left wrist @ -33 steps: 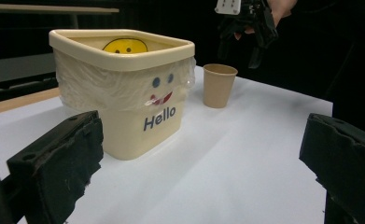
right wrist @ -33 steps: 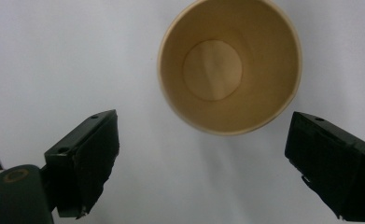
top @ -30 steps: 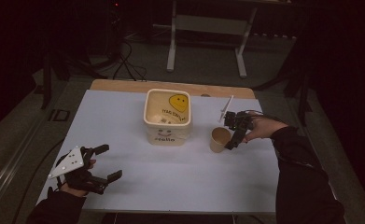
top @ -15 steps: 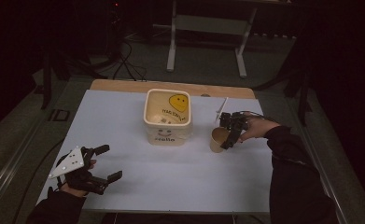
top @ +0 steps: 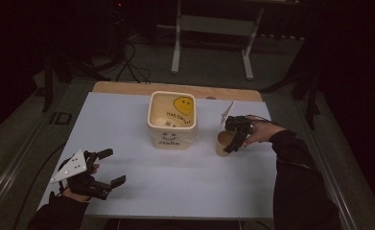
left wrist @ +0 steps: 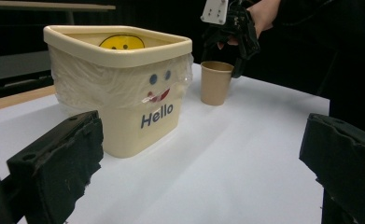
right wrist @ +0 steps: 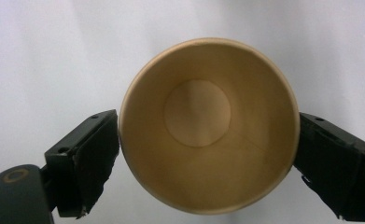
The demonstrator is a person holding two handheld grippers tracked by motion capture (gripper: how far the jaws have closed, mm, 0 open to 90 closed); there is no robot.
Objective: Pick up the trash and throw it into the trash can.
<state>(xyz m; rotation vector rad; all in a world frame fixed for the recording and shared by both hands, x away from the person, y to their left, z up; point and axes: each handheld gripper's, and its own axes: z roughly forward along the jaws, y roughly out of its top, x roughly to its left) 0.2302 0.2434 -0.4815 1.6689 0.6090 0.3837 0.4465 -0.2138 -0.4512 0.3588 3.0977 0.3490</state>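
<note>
Surface finish noted
Matt brown paper cup (right wrist: 207, 125); glossy cream plastic bin (left wrist: 119, 84); smooth matt white tabletop (top: 175, 177).

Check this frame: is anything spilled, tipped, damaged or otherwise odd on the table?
Nothing stands out. The paper cup stands upright and empty between the right gripper's jaws, which flank its rim. The cream bin sits upright with its plastic liner bunched under the rim. The left gripper is open, apart from both.

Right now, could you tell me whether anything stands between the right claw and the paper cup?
Nothing visible does. The right claw looks straight down on the paper cup, one jaw at either side of its rim, and the cup looks empty.
</note>
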